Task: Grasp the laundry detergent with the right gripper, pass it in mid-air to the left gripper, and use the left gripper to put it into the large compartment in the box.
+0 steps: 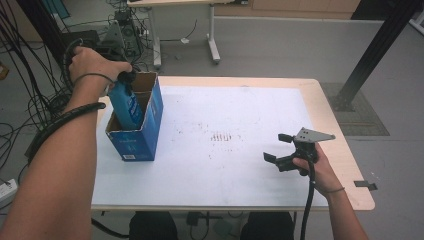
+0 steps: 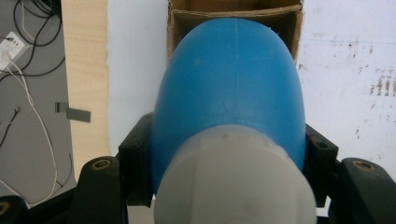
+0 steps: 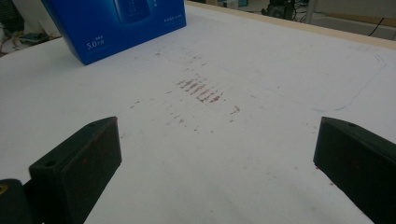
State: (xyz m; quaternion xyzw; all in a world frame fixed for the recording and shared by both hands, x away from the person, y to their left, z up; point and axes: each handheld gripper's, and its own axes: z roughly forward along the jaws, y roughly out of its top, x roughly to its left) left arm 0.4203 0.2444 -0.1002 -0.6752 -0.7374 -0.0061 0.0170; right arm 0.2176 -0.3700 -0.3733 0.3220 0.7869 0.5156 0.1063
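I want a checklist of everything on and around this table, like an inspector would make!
Surface: white sheet on a wooden table, with reddish-brown smudges near the middle.
Job's things: blue bottle with a pale cap, partly inside an open blue box that has a cardboard divider.
Clutter: nothing seen on the sheet.
Grippers: left hand-held gripper shut on the bottle just below its cap; right hand-held gripper open, holding nothing, low over the sheet.
Cables: one trails from the right hand-held gripper; many lie on the floor at the left.
Surroundings: grey floor, another table's legs, black post.
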